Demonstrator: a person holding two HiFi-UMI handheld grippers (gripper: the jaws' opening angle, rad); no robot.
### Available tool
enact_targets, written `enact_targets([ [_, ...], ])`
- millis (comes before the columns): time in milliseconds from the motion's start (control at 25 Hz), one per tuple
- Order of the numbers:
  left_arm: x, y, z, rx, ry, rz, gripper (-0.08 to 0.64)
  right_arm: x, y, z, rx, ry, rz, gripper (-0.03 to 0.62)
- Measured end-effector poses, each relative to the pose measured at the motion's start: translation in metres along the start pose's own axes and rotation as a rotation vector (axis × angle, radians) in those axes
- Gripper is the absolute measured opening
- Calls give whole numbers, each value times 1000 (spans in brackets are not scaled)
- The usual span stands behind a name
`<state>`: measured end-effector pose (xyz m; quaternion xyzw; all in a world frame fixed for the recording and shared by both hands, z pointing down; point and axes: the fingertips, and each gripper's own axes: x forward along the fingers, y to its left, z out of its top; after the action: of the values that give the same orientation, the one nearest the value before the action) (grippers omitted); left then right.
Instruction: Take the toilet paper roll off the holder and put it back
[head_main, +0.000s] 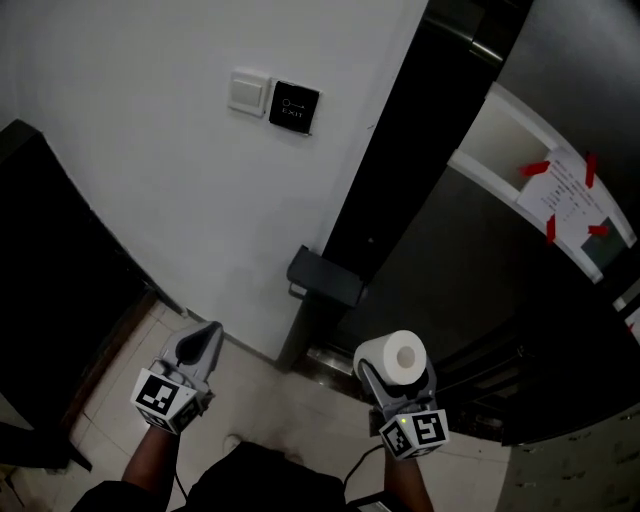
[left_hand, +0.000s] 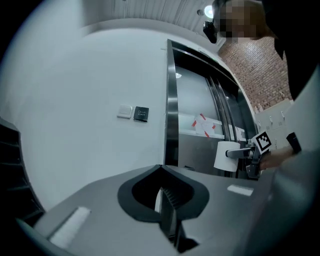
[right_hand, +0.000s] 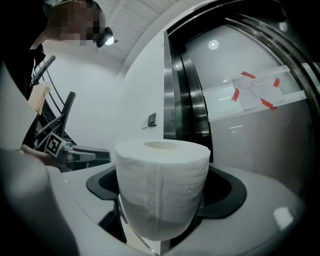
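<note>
Softness matters: the toilet paper roll (right_hand: 162, 190) stands upright between the wide-spread fingers of your right gripper (head_main: 398, 376), gripped across its sides (light, squashy; squeeze gently at mid-height). Your left gripper (left_hand: 167, 212) has its fingers closed together, empty.

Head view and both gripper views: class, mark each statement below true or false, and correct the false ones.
1. The toilet paper roll sits between the jaws of the right gripper. True.
2. The left gripper carries a second roll. False: its jaws are together with nothing between them.
3. The roll is mounted on the black holder on the wall. False: it is off the holder, gripped by the right gripper.
4. A paper notice is fixed up with strips of red tape. True.
</note>
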<state>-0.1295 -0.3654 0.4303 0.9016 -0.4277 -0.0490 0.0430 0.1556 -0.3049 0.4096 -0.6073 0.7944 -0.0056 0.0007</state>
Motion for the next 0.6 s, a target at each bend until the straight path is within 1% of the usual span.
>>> enact_targets([
  [80, -3, -12, 1, -24, -20, 24, 2, -13, -6, -3, 19, -6, 9, 476],
  [160, -5, -26, 0, -33, -33, 41, 2, -27, -8, -7, 38, 5, 25, 476],
  [400, 3, -80, 9, 13, -34, 6, 2, -48, -16, -33, 104, 62, 79, 476],
  [600, -6, -98, 2, 17, -16, 33, 2, -51, -12, -24, 105, 21, 130, 476],
])
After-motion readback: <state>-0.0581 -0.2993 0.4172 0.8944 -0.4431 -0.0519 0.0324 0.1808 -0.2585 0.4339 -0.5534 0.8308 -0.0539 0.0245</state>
